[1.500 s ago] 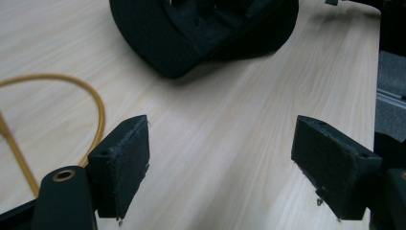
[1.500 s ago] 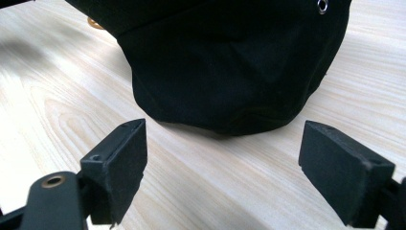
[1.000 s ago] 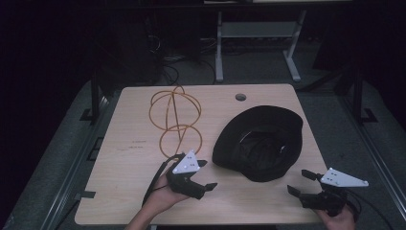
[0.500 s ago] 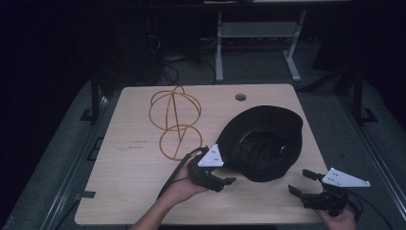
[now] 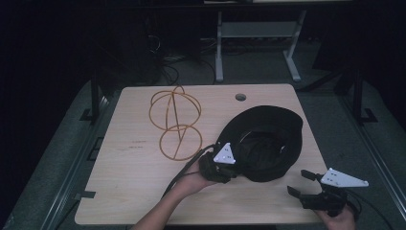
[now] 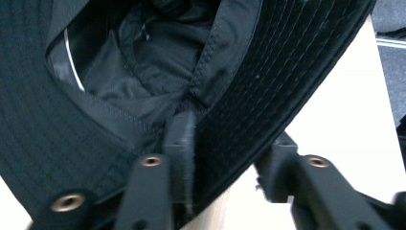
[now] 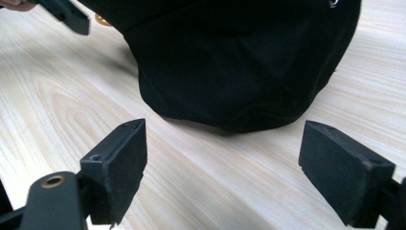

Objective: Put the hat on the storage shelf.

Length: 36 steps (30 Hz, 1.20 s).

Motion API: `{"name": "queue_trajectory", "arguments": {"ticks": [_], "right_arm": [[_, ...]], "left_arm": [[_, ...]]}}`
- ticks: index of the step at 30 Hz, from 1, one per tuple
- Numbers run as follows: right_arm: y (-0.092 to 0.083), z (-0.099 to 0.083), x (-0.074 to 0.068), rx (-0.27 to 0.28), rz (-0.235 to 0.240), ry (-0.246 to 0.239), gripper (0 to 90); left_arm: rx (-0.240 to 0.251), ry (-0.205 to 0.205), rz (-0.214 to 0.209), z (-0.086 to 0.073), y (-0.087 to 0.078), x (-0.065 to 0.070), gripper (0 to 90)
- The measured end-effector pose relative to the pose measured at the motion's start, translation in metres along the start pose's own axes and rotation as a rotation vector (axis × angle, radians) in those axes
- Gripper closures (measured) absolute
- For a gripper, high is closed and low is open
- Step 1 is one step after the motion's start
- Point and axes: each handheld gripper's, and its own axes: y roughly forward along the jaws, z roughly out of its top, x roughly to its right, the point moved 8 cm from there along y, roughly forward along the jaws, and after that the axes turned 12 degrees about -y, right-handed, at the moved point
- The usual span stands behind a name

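Note:
A black bucket hat [image 5: 268,139] lies crown down on the wooden table [image 5: 129,191], its inside facing up. My left gripper [image 5: 233,173] is at the hat's near left brim. In the left gripper view the brim [image 6: 268,72] passes between the jaws of that gripper [image 6: 230,139]: one pad lies on its inner side, the other stands off under its edge. The jaws have just been closing and are still apart. My right gripper [image 5: 299,183] rests near the table's front right corner, open, pointing at the hat's outer side [image 7: 239,62], nothing between the right gripper's [image 7: 225,143] pads.
An orange wire frame of linked hoops [image 5: 174,122] lies at the table's back left. A round cable hole [image 5: 241,97] sits near the far edge. The left gripper's cable trails toward the front edge. A metal stand's legs [image 5: 219,52] are on the floor beyond.
My left gripper has moved right from the bare tabletop to the hat's brim and its jaws have narrowed around the brim. The right gripper has stayed in place.

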Motion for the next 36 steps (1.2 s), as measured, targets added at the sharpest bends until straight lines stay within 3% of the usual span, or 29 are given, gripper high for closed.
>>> {"name": "queue_trajectory", "arguments": {"ticks": [4, 7, 11, 17, 21, 28, 36], "right_arm": [[0.002, 0.001, -0.003, -0.006, 0.012, -0.006, 16.2], [0.003, 0.003, -0.005, -0.003, 0.010, -0.010, 16.2], [0.005, 0.006, -0.006, 0.009, 0.006, -0.014, 16.2], [0.006, 0.015, -0.009, 0.048, 0.002, -0.023, 16.2], [0.006, 0.022, -0.011, 0.071, -0.002, -0.034, 16.1], [0.011, 0.035, -0.016, 0.105, -0.010, -0.062, 15.4], [0.023, 0.042, -0.014, 0.098, -0.025, -0.095, 14.7]], "left_arm": [[0.025, 0.025, -0.003, 0.006, 0.000, 0.003, 75.3], [0.038, -0.010, -0.051, 0.011, -0.001, 0.008, 79.8], [0.069, -0.023, -0.087, 0.023, -0.004, 0.015, 84.8], [0.118, -0.076, -0.125, 0.041, -0.010, 0.020, 85.3], [0.135, -0.088, -0.146, 0.048, -0.013, 0.022, 85.3], [0.148, -0.085, -0.169, 0.056, -0.017, 0.027, 85.4], [0.149, -0.063, -0.188, 0.058, -0.019, 0.033, 85.4]]}}
